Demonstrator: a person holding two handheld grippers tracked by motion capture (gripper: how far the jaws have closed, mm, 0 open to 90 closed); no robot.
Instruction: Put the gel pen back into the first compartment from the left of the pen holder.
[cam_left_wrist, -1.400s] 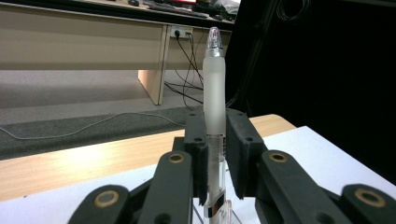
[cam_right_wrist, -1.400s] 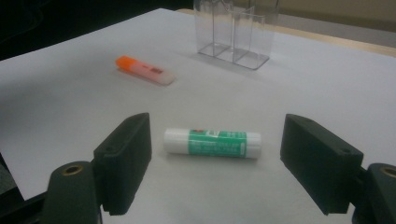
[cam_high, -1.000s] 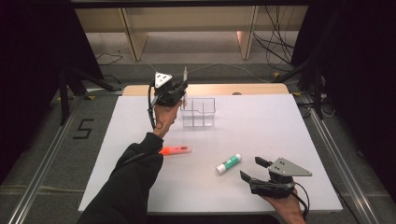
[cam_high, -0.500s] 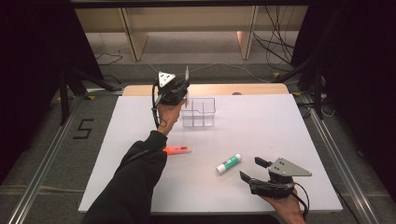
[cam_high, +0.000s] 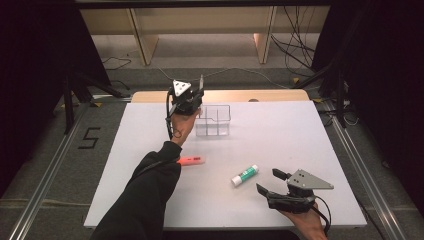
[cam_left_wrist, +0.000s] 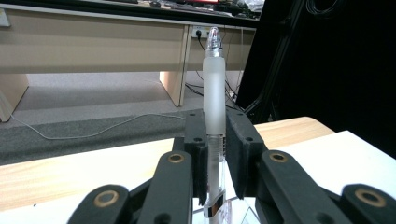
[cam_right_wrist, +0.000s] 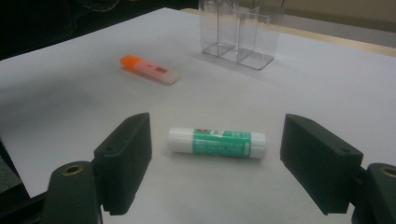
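the white table top (cam_high: 300, 150) sat on a light wooden board (cam_high: 270, 95) whose far edge showed beyond it. grey carpet (cam_high: 215, 60) covered the floor, with a black "5" (cam_high: 90, 137) marked at the left. metal rails (cam_high: 45, 195) ran along both sides of the table. pale wooden furniture legs (cam_high: 139, 37) stood at the back, with thin cables (cam_high: 295, 35) trailing across the carpet. black drapes (cam_high: 380, 60) hung dark on both sides. in the left gripper view, a wall socket (cam_left_wrist: 201, 31) sat on a beige panel (cam_left_wrist: 93, 42).
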